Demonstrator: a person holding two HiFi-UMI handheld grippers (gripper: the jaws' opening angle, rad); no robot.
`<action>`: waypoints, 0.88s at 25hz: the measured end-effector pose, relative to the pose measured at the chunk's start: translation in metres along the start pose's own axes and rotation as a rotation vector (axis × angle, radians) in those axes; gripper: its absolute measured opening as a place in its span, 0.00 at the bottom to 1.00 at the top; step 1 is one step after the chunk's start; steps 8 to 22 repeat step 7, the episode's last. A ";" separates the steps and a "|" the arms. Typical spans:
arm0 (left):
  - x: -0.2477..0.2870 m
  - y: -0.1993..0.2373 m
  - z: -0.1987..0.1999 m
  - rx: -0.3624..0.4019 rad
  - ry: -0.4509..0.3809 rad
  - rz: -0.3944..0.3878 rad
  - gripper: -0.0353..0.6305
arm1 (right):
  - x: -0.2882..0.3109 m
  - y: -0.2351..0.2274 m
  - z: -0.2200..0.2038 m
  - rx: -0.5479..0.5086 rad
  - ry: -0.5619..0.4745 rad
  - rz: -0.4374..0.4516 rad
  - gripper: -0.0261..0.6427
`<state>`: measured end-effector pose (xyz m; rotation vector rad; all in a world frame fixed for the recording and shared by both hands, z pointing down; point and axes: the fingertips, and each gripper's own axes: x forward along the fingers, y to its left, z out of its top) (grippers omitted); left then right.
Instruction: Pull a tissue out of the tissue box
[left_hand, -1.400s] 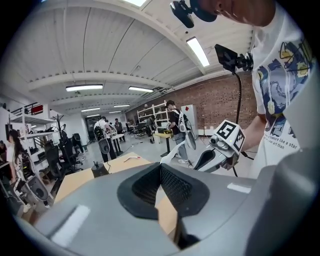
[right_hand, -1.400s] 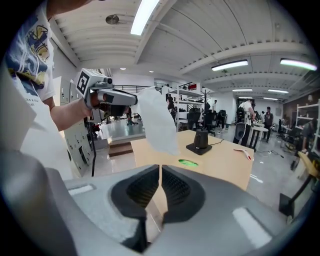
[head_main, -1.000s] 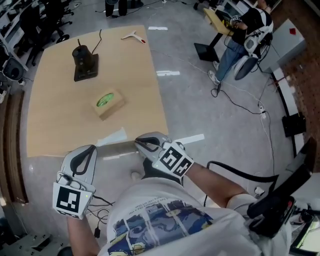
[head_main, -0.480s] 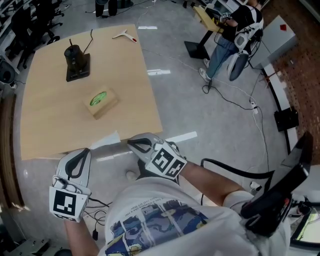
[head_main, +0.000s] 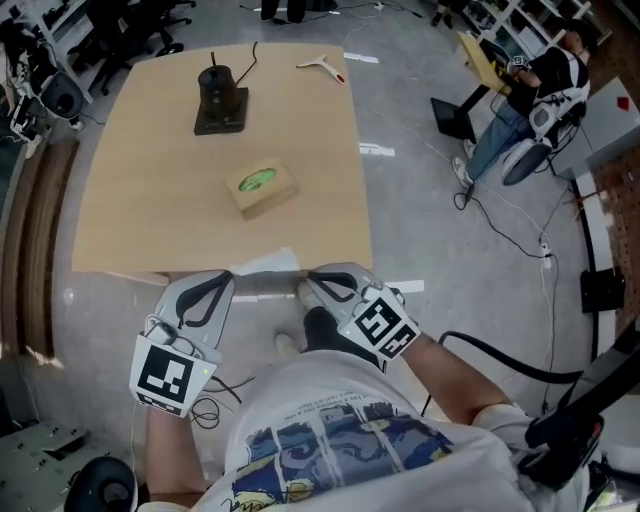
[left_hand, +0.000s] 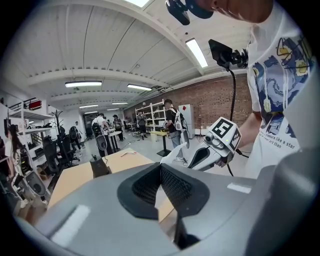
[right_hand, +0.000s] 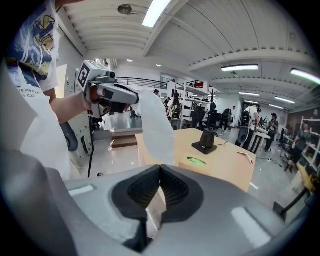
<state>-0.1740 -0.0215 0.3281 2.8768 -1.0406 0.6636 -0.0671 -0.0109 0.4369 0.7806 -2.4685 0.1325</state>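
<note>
The tan tissue box (head_main: 263, 189) with a green opening lies in the middle of the wooden table (head_main: 140, 200); in the right gripper view the tissue box (right_hand: 198, 161) sits past the table's near corner. A white tissue (head_main: 266, 262) is out of the box and hangs stretched between my two grippers at the table's front edge. My left gripper (head_main: 222, 278) is shut on one end of it, my right gripper (head_main: 308, 282) on the other. The tissue (right_hand: 156, 125) rises from my right gripper (right_hand: 160, 172) to the left one. From my left gripper (left_hand: 161, 167) the tissue (left_hand: 172, 152) runs toward the right one.
A black device on a base (head_main: 220, 100) with a cable stands at the table's far side. A small white and red tool (head_main: 322, 66) lies near the far right corner. A seated person (head_main: 535, 105) and cables are on the floor to the right.
The head view has swung, so the table now sits further right in the picture. Both grippers keep the tissue between them, about as far apart as before.
</note>
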 end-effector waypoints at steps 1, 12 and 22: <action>0.001 0.000 0.001 0.003 -0.006 0.002 0.06 | 0.000 -0.001 -0.001 0.000 0.000 0.000 0.04; 0.010 0.000 0.002 0.041 -0.046 0.002 0.06 | -0.002 -0.008 -0.005 -0.003 0.005 0.000 0.04; 0.010 0.000 0.002 0.041 -0.046 0.002 0.06 | -0.002 -0.008 -0.005 -0.003 0.005 0.000 0.04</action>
